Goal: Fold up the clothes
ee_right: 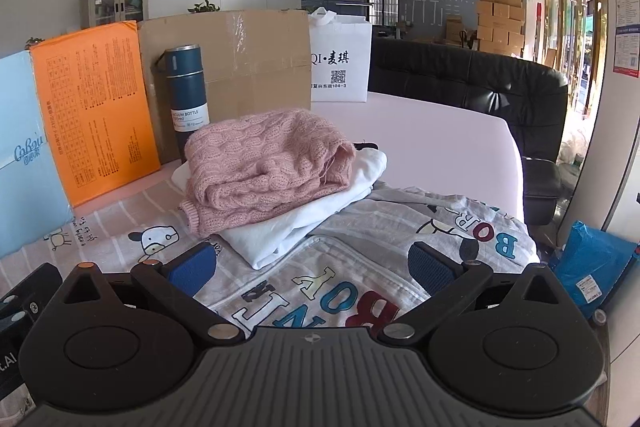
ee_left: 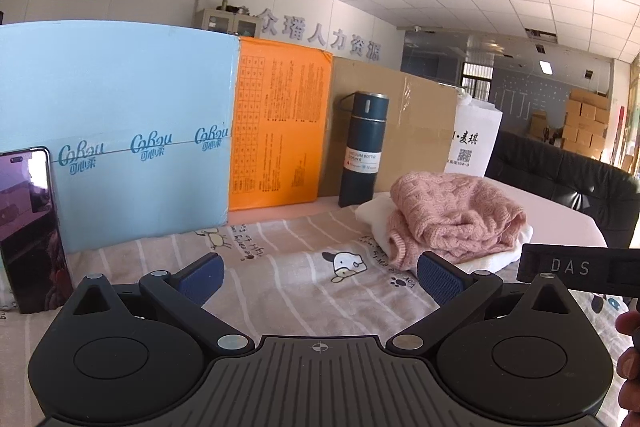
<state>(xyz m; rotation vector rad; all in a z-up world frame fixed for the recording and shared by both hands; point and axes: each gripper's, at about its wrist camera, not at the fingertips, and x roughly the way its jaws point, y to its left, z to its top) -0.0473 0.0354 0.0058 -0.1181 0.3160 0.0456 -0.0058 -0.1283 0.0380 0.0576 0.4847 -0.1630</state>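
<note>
Flanking the pink sweater (ee_right: 268, 171): bottle (ee_right: 188, 99), boxes (ee_right: 232, 59).

Ahead of the right hand-held gripper (ee_right: 312, 267), the pink sweater (ee_right: 268, 167) covers most of the white garment (ee_right: 288, 231) under it and hides the foot of the bottle (ee_right: 188, 99). The small print on the orange box (ee_right: 100, 107) is too fine to read. To the left hand-held gripper's (ee_left: 320, 279) far left the phone (ee_left: 28, 227) is cut by the picture's edge; at far right only fingertips (ee_left: 630, 323) of a hand show
</note>
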